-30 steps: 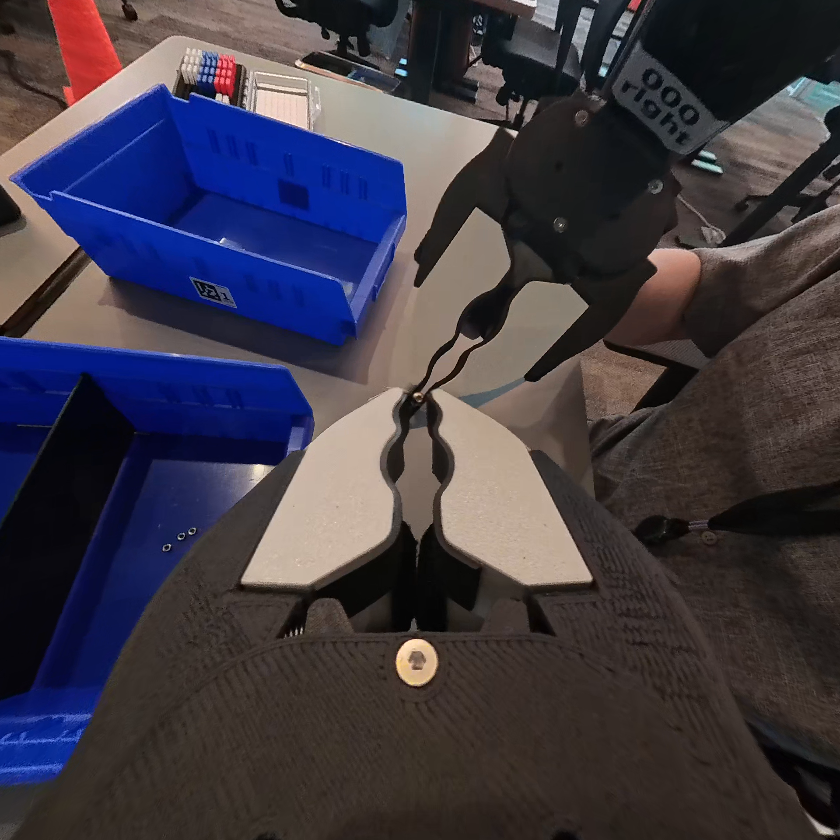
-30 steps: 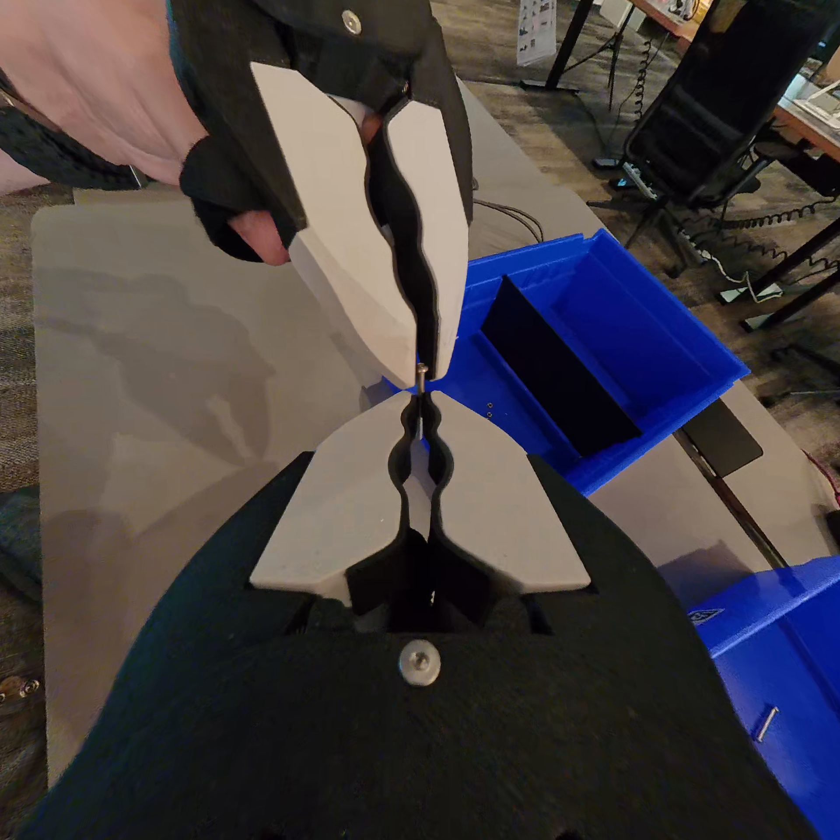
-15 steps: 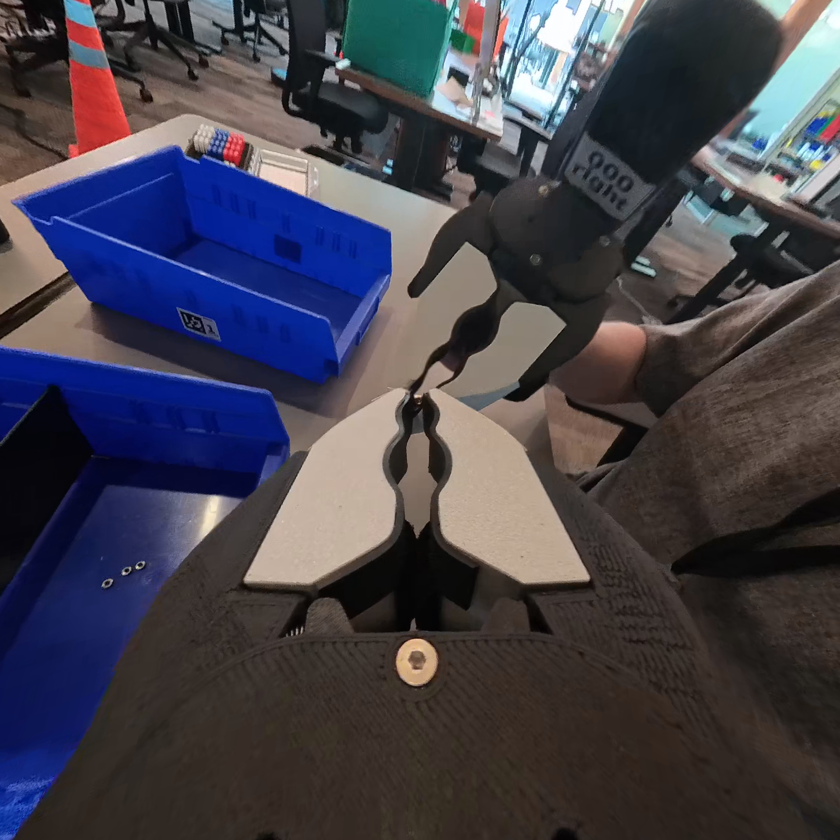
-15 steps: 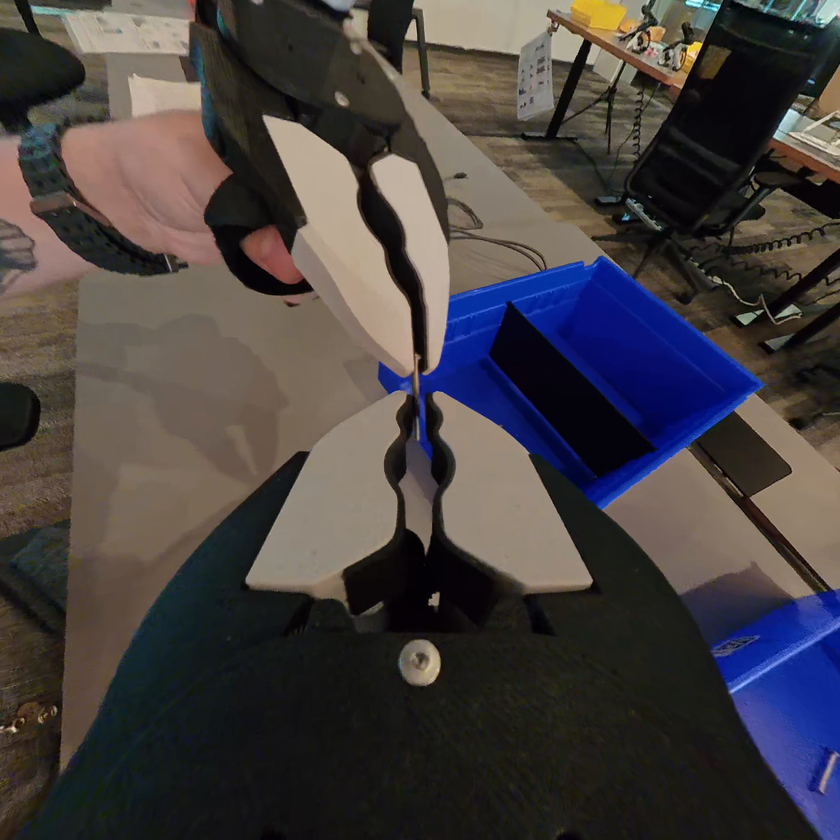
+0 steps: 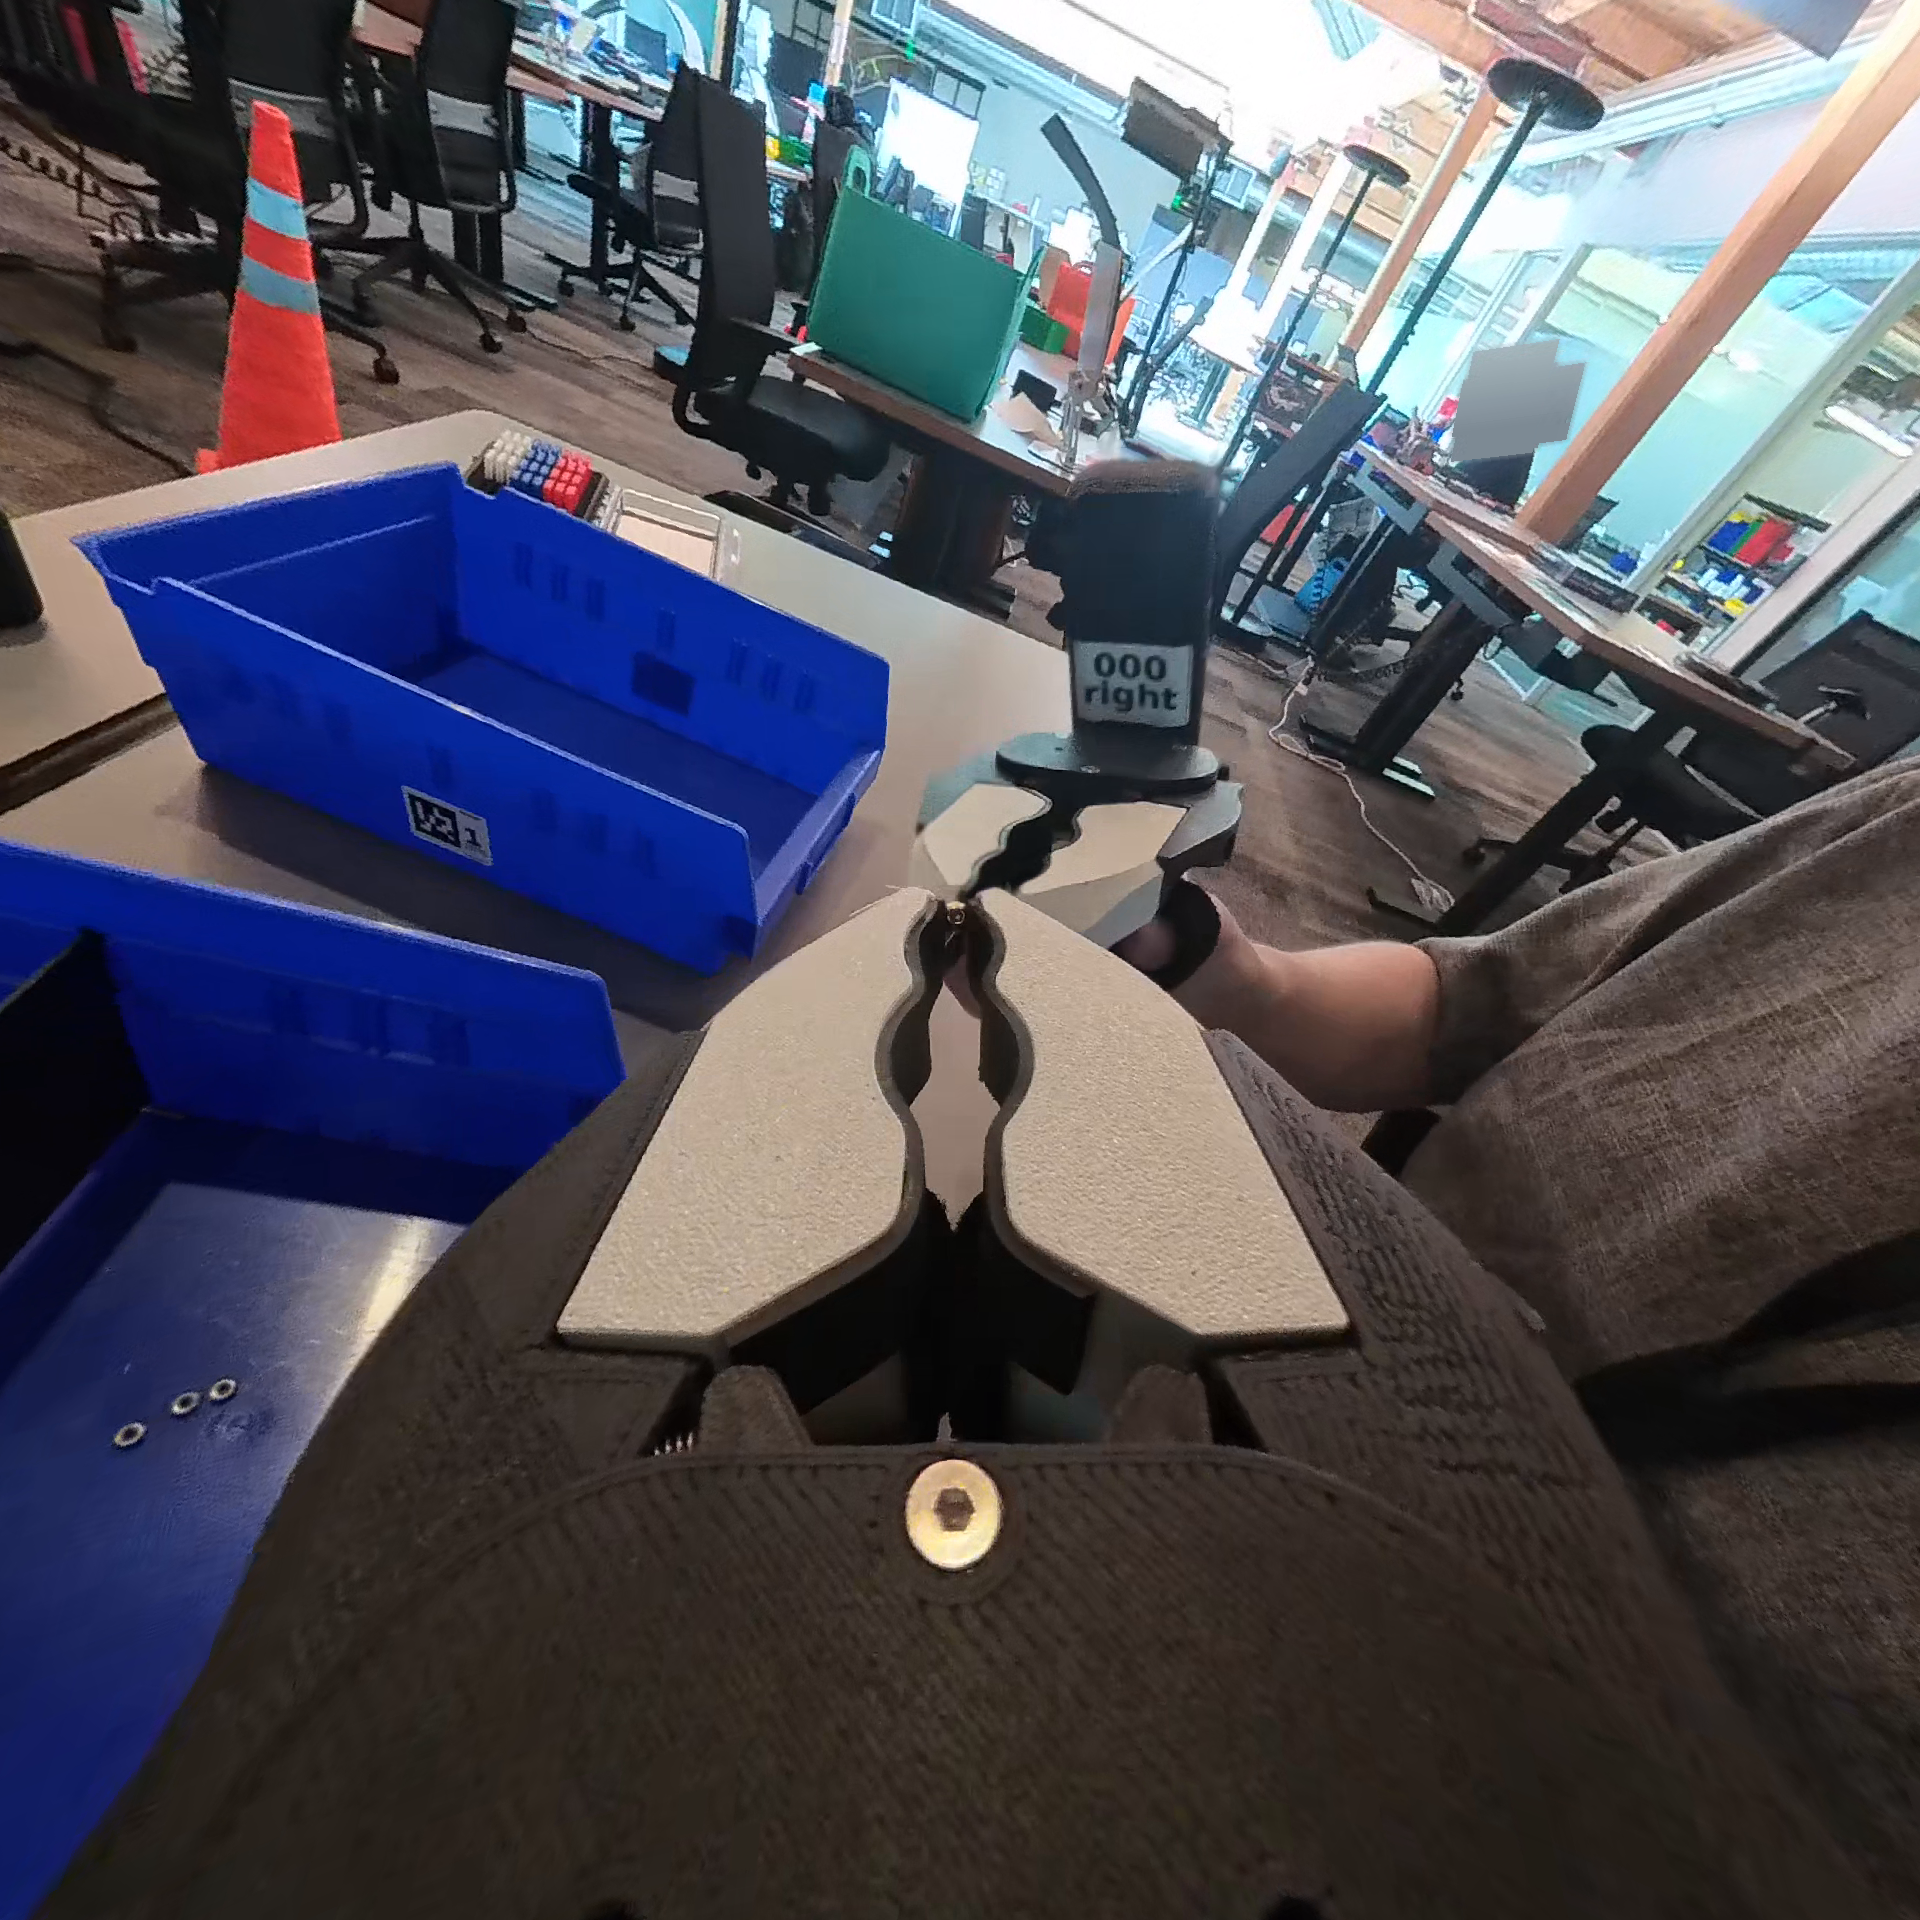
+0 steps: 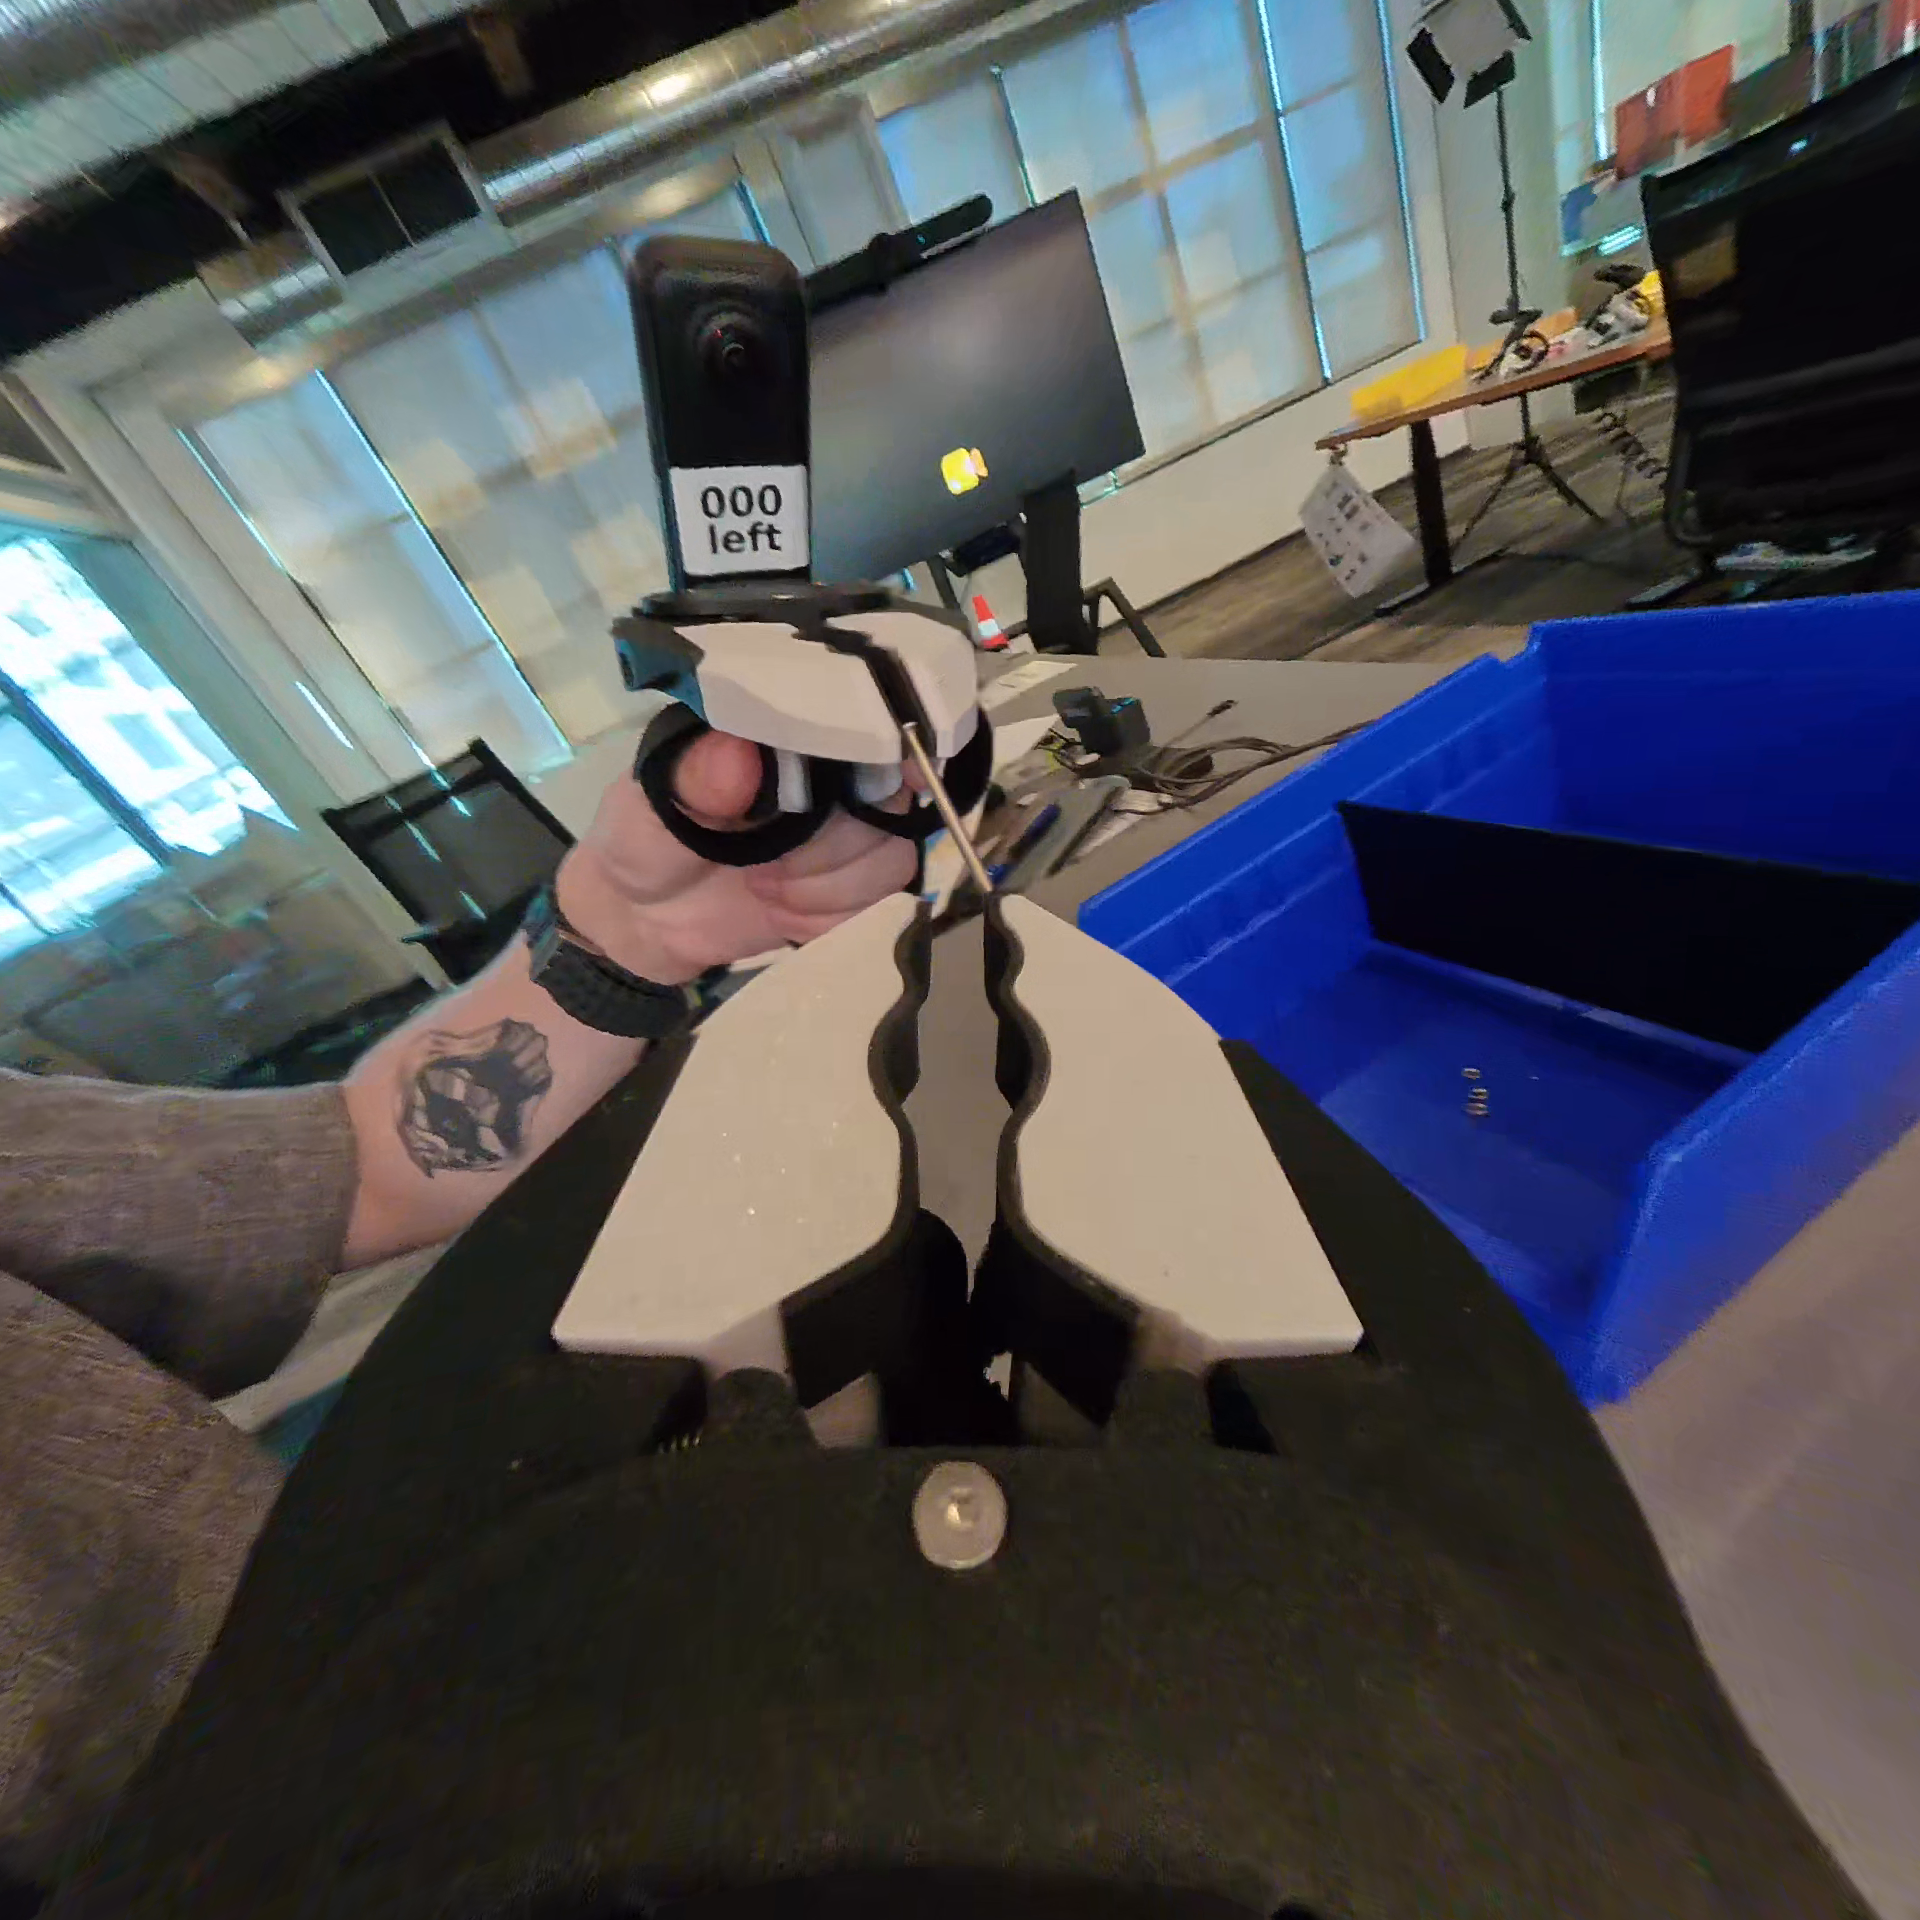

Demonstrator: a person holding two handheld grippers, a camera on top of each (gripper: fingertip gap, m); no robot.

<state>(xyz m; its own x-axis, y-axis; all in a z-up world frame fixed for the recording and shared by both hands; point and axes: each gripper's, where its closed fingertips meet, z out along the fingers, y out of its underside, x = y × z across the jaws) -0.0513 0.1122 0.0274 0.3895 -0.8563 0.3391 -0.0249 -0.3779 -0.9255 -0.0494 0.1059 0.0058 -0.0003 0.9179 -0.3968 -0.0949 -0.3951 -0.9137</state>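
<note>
My left gripper (image 5: 954, 906) is shut on a thin metal screw (image 6: 940, 805), pinching one end at its fingertips. It also shows in the right wrist view (image 6: 900, 725), held up in a person's hand. The screw slants down from it to my right gripper (image 6: 954, 906). Those jaws stand a narrow gap apart. The screw's free end rests at the tip of the right-hand finger (image 6: 1023, 935), not pinched in the gap. In the left wrist view the right gripper (image 5: 971, 891) meets the left one tip to tip above the grey table (image 5: 935, 665).
A divided blue bin (image 5: 312, 997) lies at the left, with three small nuts (image 5: 182, 1405) on its floor; the right wrist view shows it (image 6: 1299, 894) too. A bare blue bin (image 5: 582, 821) stands behind. The person's forearm (image 5: 1351, 1018) crosses at right. An orange cone (image 5: 272, 301) stands beyond. The grippers are tip to tip, or close to it.
Both grippers tilted up from facing the table to nearly level, staying tip to tip. The right jaws widened slightly, and the screw now slants across to one fingertip instead of lying in the gap.
</note>
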